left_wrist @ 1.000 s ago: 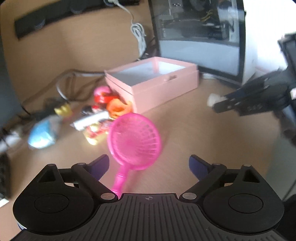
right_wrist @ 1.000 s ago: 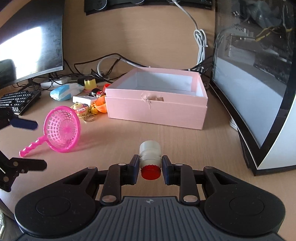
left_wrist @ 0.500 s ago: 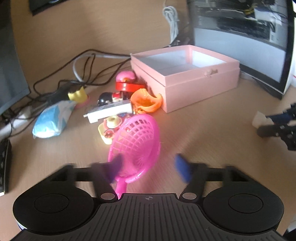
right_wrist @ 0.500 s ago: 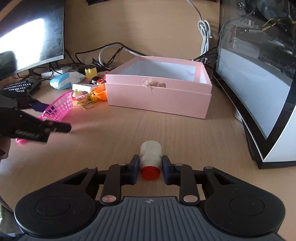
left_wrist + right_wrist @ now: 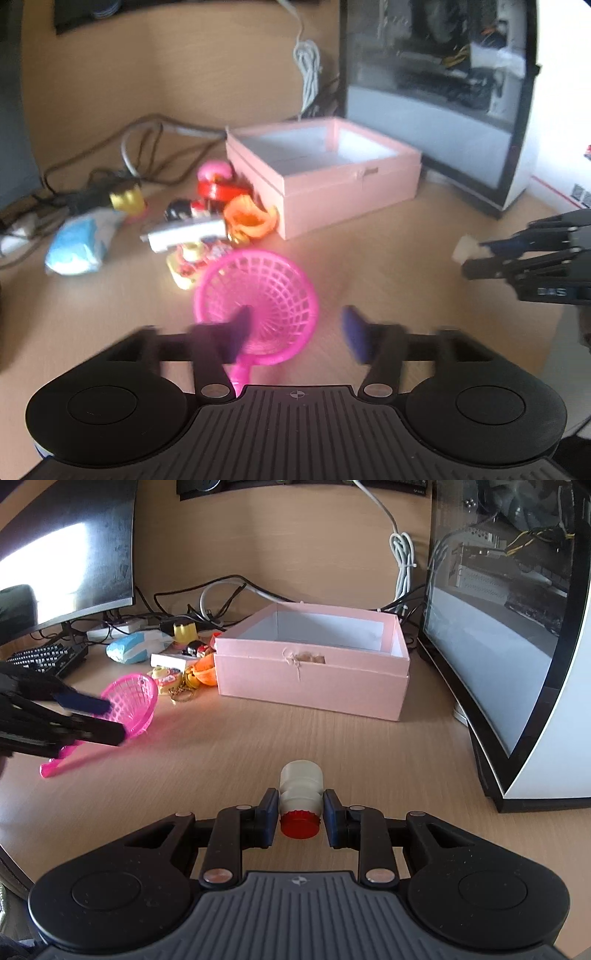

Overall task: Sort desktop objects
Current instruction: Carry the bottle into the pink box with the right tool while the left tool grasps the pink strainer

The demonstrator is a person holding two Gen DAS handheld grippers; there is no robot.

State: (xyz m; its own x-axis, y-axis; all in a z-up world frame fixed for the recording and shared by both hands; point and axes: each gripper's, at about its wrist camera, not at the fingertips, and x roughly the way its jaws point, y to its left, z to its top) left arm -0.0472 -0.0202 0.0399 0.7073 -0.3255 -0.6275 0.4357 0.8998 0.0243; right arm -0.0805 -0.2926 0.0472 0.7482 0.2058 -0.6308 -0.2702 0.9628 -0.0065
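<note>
A pink plastic scoop net [image 5: 258, 291] lies on the wooden desk, its basket between the fingers of my left gripper [image 5: 295, 325]. The jaws are opening; the left finger overlaps the basket and the right finger stands clear of it. In the right wrist view the left gripper [image 5: 110, 720] straddles the net [image 5: 136, 698] at the far left. My right gripper [image 5: 301, 808] is shut on a small white bottle with a red cap [image 5: 300, 794], held just above the desk. The open pink box [image 5: 310, 686] stands behind it, empty inside.
A pile of small toys [image 5: 207, 221], a blue-white packet [image 5: 77, 243] and cables lie left of the box. A keyboard [image 5: 44, 657] and a monitor [image 5: 66, 554] stand far left. A glass-sided computer case [image 5: 517, 609] walls off the right.
My left gripper's jaws narrowed around the net's basket and have widened again; its view swung left, then back right. The right gripper and its bottle have stayed put.
</note>
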